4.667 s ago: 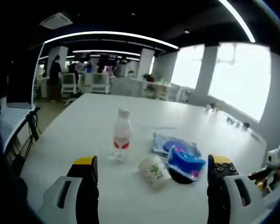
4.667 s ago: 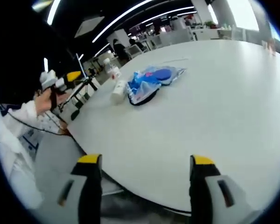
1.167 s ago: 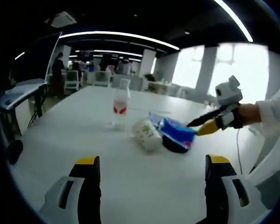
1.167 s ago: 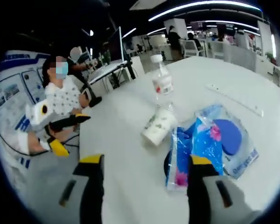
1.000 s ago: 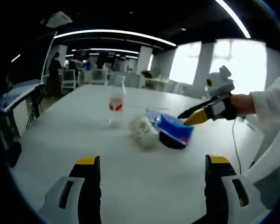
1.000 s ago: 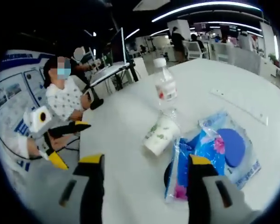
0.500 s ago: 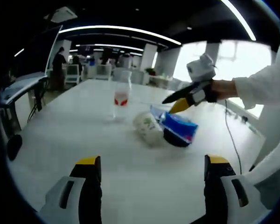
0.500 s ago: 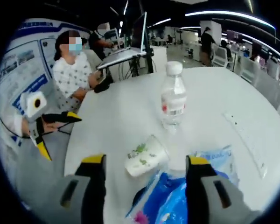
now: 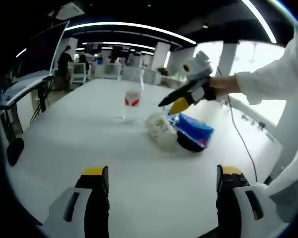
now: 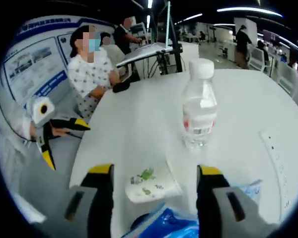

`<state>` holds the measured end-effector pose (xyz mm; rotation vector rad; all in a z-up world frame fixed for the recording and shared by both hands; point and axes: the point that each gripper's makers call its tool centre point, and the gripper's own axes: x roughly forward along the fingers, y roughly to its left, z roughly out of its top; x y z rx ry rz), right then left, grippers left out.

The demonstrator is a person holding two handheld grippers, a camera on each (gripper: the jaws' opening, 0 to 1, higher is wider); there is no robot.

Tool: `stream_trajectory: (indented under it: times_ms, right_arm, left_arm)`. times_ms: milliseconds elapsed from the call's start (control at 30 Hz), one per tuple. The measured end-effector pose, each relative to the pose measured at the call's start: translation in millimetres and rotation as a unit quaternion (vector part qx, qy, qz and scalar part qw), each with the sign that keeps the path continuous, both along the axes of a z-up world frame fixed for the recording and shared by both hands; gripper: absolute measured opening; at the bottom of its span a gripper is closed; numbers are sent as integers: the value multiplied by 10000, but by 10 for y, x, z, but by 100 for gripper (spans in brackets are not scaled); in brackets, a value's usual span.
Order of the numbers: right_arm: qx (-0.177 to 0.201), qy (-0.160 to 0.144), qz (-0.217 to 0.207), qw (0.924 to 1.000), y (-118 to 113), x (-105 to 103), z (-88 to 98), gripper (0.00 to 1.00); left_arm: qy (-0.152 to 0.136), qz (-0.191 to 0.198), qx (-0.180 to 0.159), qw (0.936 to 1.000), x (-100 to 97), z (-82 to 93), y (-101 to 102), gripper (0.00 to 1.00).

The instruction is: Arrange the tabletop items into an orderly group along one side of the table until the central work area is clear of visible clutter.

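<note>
On the white table (image 9: 64, 134), a clear water bottle (image 9: 132, 101) with a red label stands upright. A paper cup (image 9: 160, 130) lies on its side beside a blue packet (image 9: 193, 130) that rests on a black item. My left gripper (image 9: 163, 171) is open and low over the near table, well short of them. My right gripper (image 9: 168, 106), held by a hand in a white sleeve, hovers open just above the cup. In the right gripper view the right gripper (image 10: 155, 171) frames the cup (image 10: 151, 184), with the bottle (image 10: 200, 114) beyond and the packet (image 10: 164, 223) at the bottom. The left gripper (image 10: 68, 145) is open at the left.
A person (image 10: 92, 69) sits past the table's edge, near a desk with a laptop (image 10: 149, 47). A white strip (image 10: 275, 163) lies on the table to the right. Office chairs (image 9: 79, 79) and desks stand beyond the far end of the table.
My right gripper has moved forward over the blue packet to above the cup, closer to the bottle. The left gripper has barely shifted. Bottle, cup and packet lie where they were.
</note>
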<state>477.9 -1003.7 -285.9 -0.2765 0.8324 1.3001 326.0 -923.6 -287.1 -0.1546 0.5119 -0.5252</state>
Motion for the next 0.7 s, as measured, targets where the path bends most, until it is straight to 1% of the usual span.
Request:
stream_trajectory:
  times_ms: [67, 167, 233, 300, 333, 400, 433, 467, 500, 533, 567, 633, 667, 700]
  right_arm:
    - [12, 170, 10, 9999, 4, 40, -54, 63]
    - [-69, 481, 33, 9988, -27, 58, -163, 54]
    - [-76, 594, 20, 9982, -34, 90, -211, 53]
    - [-83, 848, -25, 9964, -45, 116, -256, 53]
    - [-95, 915, -16, 9958, -51, 132, -276, 52]
    - [-144, 934, 79, 9955, -57, 163, -318, 52]
    - [-134, 1022, 102, 9946, -48, 158, -331, 52]
    - [-103, 1152, 114, 9932, -39, 139, -335, 51]
    - [-54, 1396, 151, 9901, -31, 103, -344, 50]
    - [-54, 1504, 163, 9885, -25, 76, -366, 48]
    - [-72, 1512, 158, 9883, -24, 66, -377, 48]
    - [-142, 1431, 175, 9895, -30, 53, -439, 51]
    - [-152, 1452, 200, 9891, -37, 44, -457, 50]
    - [-175, 1566, 226, 9873, -43, -1, -473, 48]
  left_arm:
    - [-7, 21, -40, 10000, 4, 11, 1, 86]
    - [53, 4, -2, 10000, -3, -21, 6, 86]
    - [68, 3, 4, 10000, -3, -31, 8, 86]
    - [88, 18, 3, 10000, -1, -44, 19, 86]
    - [97, 30, -5, 9999, 0, -49, 26, 86]
    - [121, 62, -34, 9999, 3, -56, 37, 86]
    - [120, 69, -42, 9999, 5, -55, 39, 86]
    - [123, 71, -46, 9999, 7, -57, 39, 86]
    - [140, 66, -47, 9999, 5, -64, 39, 86]
    - [159, 59, -40, 9998, 1, -70, 35, 85]
    - [176, 50, -32, 9998, -3, -76, 33, 85]
    - [189, 71, -20, 9998, -2, -79, 39, 85]
    - [206, 92, -4, 9997, -1, -87, 51, 84]
    - [226, 109, 7, 9997, -1, -96, 65, 84]
